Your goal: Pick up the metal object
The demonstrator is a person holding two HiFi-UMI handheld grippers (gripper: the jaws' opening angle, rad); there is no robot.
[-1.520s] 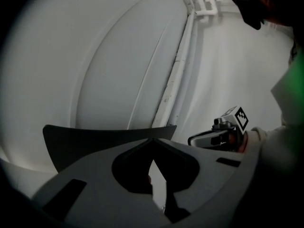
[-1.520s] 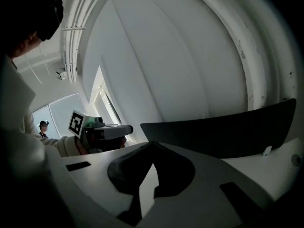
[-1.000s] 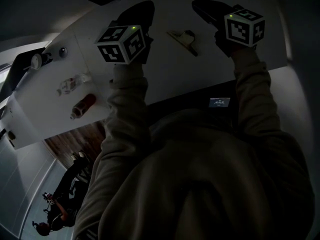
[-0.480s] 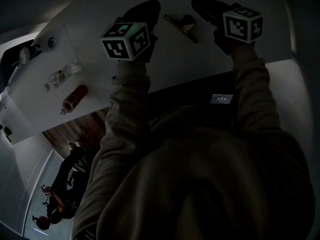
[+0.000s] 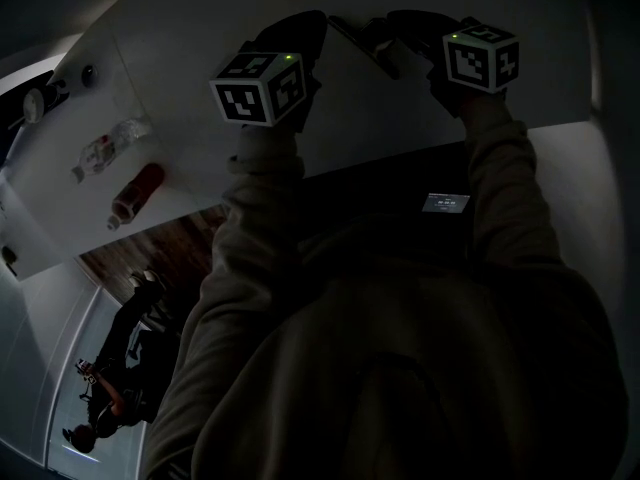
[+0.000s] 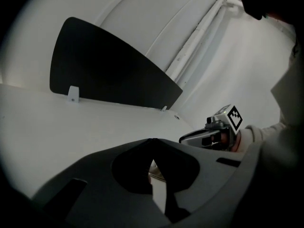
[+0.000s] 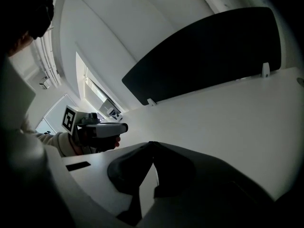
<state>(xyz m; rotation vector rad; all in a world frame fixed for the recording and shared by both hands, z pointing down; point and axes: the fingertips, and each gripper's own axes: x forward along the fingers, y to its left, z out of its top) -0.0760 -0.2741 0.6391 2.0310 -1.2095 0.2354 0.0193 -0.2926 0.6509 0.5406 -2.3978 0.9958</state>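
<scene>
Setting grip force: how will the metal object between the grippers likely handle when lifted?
The metal object looks like a slim flat bar, so probably stiff. Its bare metal may be slippery. The lump on it likely makes it unevenly weighted, apt to tilt.

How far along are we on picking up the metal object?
Done: nothing yet; the metal object lies on the table, unheld. In hand: the left gripper and right gripper flank it, jaws shut and empty. To do: open a gripper, close on it, lift.

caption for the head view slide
Left gripper and right gripper, both shut, flank the metal object on the white table; a clear bottle and a red bottle lie at left.
</scene>
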